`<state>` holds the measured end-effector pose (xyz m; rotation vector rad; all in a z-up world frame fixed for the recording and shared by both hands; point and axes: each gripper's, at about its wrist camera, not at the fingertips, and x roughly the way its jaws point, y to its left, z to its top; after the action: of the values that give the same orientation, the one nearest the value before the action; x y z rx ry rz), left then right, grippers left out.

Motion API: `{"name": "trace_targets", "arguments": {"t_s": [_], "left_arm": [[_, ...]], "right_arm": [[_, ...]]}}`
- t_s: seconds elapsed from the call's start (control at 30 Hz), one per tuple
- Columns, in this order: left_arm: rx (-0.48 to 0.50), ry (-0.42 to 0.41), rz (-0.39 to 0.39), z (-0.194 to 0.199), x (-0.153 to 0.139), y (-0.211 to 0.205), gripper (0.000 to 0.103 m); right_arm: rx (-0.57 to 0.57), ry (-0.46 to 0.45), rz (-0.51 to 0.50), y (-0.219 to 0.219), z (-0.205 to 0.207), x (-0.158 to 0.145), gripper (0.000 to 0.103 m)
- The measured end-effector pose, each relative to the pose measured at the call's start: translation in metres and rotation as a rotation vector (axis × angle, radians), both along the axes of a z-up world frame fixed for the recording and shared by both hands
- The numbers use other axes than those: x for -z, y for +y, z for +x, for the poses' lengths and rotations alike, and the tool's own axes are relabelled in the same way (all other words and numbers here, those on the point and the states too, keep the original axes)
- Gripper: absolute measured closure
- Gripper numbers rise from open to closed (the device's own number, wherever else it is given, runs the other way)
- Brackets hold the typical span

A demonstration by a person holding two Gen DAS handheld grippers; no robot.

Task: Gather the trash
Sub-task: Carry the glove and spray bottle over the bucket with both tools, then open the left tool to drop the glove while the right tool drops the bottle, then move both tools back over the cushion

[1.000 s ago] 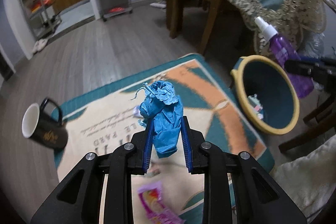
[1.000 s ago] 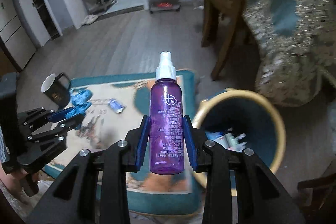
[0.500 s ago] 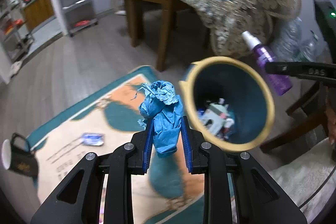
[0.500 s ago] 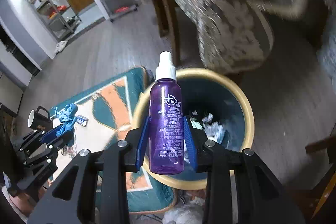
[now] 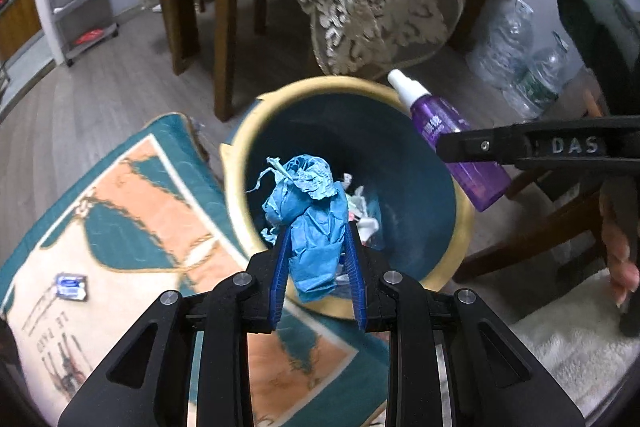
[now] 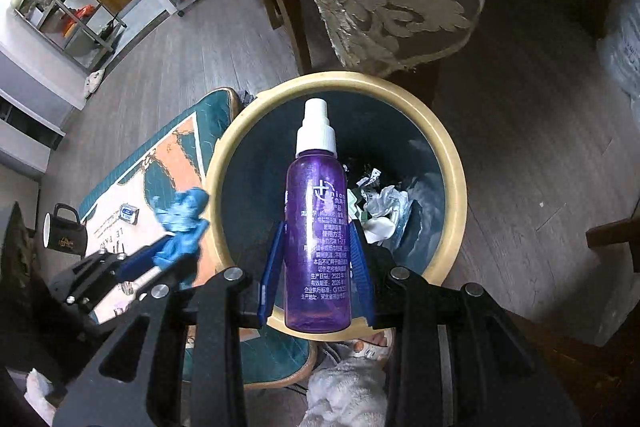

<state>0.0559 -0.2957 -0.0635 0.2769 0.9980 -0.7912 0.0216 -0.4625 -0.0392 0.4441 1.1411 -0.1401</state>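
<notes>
the crumpled blue paper [image 5: 316,223] is clamped between the pads of the left gripper [image 5: 318,255], above the near rim of the trash bin [image 5: 240,163], which has a yellow rim and dark teal inside. the purple spray bottle [image 6: 318,227] is gripped upright by the right gripper [image 6: 318,267], over the bin opening. some white scraps [image 6: 384,203] lie inside the bin. on the rug [image 5: 132,211] lies a small blue packet [image 5: 71,286], and a black mug [image 6: 64,235] is beside the rug.

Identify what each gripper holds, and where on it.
Left gripper: crumpled blue paper, pinched at its lower part. Right gripper: purple spray bottle, clamped on its lower body.
</notes>
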Motion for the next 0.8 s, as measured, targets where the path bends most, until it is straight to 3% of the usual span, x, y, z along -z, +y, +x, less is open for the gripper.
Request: {"name": "trace_targets", "arguments": {"t_s": [0.27,0.33,0.37,0.4,0.47,0.63,0.8], "left_arm": [[0.025,-0.04,0.035,-0.003,0.019,-0.016,0.073],[0.028,-0.05,0.031,-0.004,0.022,-0.015,0.061],[0.026,-0.069,0.042,-0.005,0.023,-0.014,0.039],[0.024,-0.096,0.055,-0.006,0.022,-0.012,0.03],[0.026,-0.121,0.046,-0.007,0.017,-0.008,0.03],[-0.025,-0.108,-0.004,-0.005,0.0,0.015,0.029],[-0.075,-0.116,0.02,-0.003,-0.009,0.048,0.028]], "right_arm": [[0.031,0.015,0.016,-0.008,-0.001,0.004,0.071],[0.042,0.021,0.021,-0.011,0.0,0.005,0.07],[0.048,0.024,0.026,-0.012,0.0,0.006,0.065],[0.05,0.022,0.028,-0.012,0.0,0.006,0.061],[0.058,0.012,0.015,-0.012,-0.001,0.003,0.049],[0.07,-0.02,-0.005,-0.01,-0.002,-0.004,0.042],[0.063,-0.048,-0.035,-0.001,0.0,-0.014,0.035]]}}
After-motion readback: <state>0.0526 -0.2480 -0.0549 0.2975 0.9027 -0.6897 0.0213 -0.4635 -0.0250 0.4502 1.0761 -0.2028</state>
